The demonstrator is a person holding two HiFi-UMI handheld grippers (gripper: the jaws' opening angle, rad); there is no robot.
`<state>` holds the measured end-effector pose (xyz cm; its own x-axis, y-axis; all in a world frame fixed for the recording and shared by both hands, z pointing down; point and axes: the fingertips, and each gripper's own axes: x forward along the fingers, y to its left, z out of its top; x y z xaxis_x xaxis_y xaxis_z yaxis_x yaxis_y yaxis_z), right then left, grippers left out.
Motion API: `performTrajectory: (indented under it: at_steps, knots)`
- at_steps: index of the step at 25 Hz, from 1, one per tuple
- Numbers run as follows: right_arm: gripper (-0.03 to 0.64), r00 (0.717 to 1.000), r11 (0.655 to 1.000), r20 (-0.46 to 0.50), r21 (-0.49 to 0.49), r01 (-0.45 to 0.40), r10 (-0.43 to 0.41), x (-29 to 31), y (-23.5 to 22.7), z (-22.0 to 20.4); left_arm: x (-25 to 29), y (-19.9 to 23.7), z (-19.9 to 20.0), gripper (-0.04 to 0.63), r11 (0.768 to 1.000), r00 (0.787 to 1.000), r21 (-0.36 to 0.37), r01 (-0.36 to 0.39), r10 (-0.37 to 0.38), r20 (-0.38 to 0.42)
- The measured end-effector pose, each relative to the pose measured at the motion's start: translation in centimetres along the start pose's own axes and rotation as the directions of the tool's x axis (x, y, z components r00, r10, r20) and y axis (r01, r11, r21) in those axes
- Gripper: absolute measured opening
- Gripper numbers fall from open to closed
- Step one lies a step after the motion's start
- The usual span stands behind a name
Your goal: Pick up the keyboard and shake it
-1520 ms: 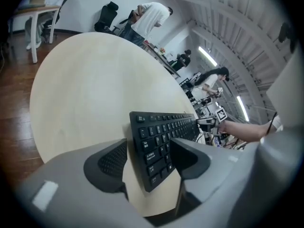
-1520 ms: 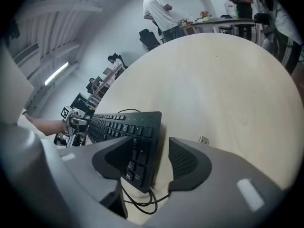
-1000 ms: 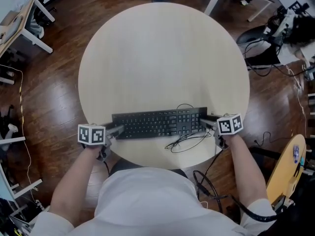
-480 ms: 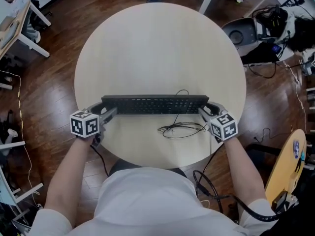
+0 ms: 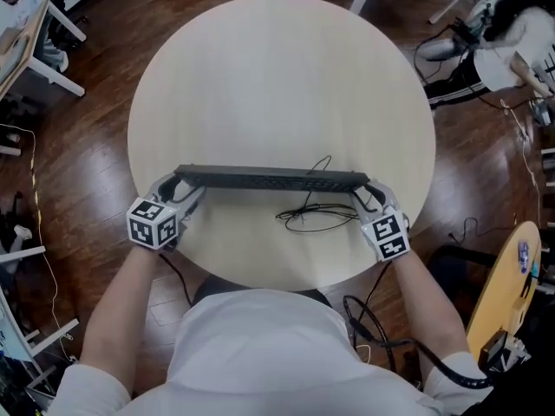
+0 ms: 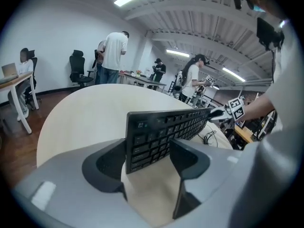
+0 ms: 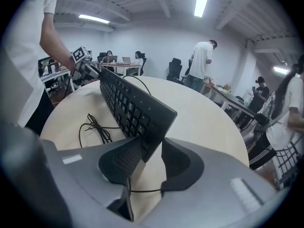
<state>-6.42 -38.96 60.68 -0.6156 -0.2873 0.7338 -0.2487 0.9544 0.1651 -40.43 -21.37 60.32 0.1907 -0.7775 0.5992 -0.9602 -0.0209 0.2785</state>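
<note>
Two grippers, one keyboard, and it's up off the round table (image 5: 277,85). The black keyboard (image 5: 269,178) hangs over the half of the table nearest the person, running side to side and tipped up on its long edge, so the head view mostly catches the thin top edge. From the gripper views the keys face back toward the person.

The left gripper (image 5: 184,193) is at the keyboard's left end, out by the table's left rim. In the left gripper view its jaws are clamped on that end, one pad on the back and one on the key side. The right gripper (image 5: 371,196) does the same at the other end, near the table's right rim, jaws pinched in tight on the keyboard's corner.

The keyboard's cable (image 5: 314,217) lies in a loose tangle on the tabletop, between the keyboard and the table's near edge, closer to the right gripper, with one strand looping up to the keyboard.

Past the table's far side a few people (image 6: 114,51) stand around desks and office chairs.
</note>
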Motion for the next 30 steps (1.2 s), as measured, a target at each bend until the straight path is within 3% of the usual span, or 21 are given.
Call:
performTrajectory:
  at_steps: [10, 11, 12, 17, 24, 27, 30]
  knots:
    - [0.131, 0.998, 0.995, -0.025, -0.078, -0.067, 0.065, -2.1, 3.5, -2.2, -1.9, -2.0, -3.1, 0.275, 0.997, 0.997, 0.08, 0.007, -0.001, -0.082]
    - [0.161, 0.996, 0.993, -0.032, -0.082, -0.083, 0.081, -2.3, 4.0, -2.5, -2.0, -2.2, -3.6, 0.278, 0.996, 0.995, 0.088, 0.017, -0.008, -0.1]
    - [0.186, 0.995, 0.992, -0.039, -0.084, -0.096, 0.093, -2.4, 4.5, -2.8, -2.1, -2.3, -4.0, 0.281, 0.994, 0.993, 0.102, 0.025, -0.013, -0.12]
    - [0.184, 0.992, 0.989, -0.065, -0.098, -0.112, 0.106, -2.0, 5.3, -3.4, -2.6, -2.7, -6.1, 0.29, 0.975, 0.979, 0.218, 0.041, 0.004, -0.204]
    - [0.186, 0.988, 0.984, -0.104, -0.119, -0.129, 0.117, -1.5, 6.5, -4.6, -2.4, -2.6, -8.9, 0.296, 0.881, 0.931, 0.469, 0.064, 0.116, -0.346]
    - [0.209, 0.987, 0.977, -0.126, -0.174, -0.124, 0.102, -1.1, 7.0, -5.0, -2.2, -2.0, -10.2, 0.302, 0.815, 0.892, 0.574, 0.079, 0.199, -0.406]
    - [0.224, 0.987, 0.966, -0.139, -0.23, -0.113, 0.083, -0.6, 7.5, -5.4, -2.2, -1.3, -10.9, 0.302, 0.73, 0.831, 0.676, 0.101, 0.311, -0.46]
